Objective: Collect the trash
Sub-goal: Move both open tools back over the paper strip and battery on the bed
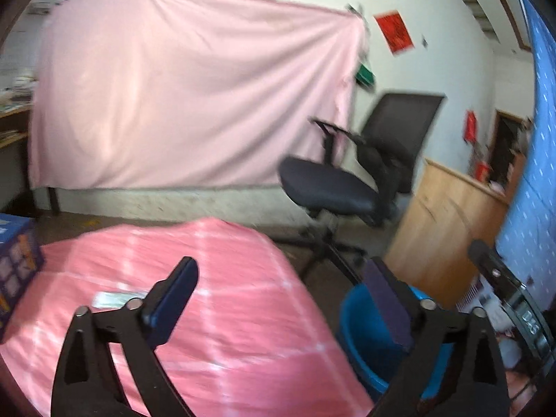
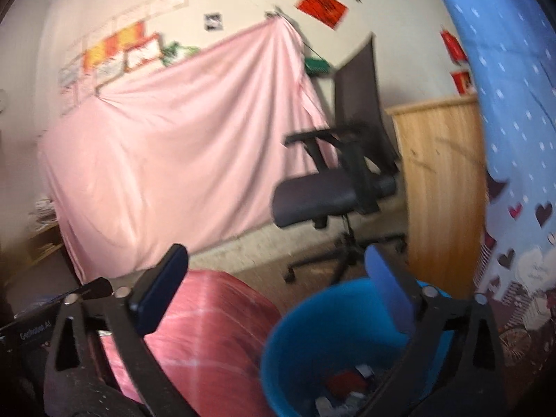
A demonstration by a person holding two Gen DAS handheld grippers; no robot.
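A blue bin [image 2: 295, 340] stands on the floor beside the pink-clothed table [image 2: 208, 316]; scraps of trash [image 2: 347, 387] lie in its bottom. My right gripper [image 2: 278, 295] hovers over the bin's rim, open, nothing between its fingers. In the left wrist view the same blue bin [image 1: 361, 330] sits at the table's right edge. My left gripper [image 1: 285, 299] is open and empty above the pink tablecloth [image 1: 215, 330]. A flat pale wrapper [image 1: 116, 299] lies on the cloth left of the left finger. The other gripper's black body [image 1: 510, 295] shows at far right.
A black office chair [image 1: 351, 177] stands behind the bin, with a wooden panel [image 1: 448, 239] to its right. A pink sheet [image 1: 187, 87] drapes the back wall. A blue printed box [image 1: 17, 271] sits at the table's left edge. Blue patterned fabric [image 2: 514, 139] hangs at far right.
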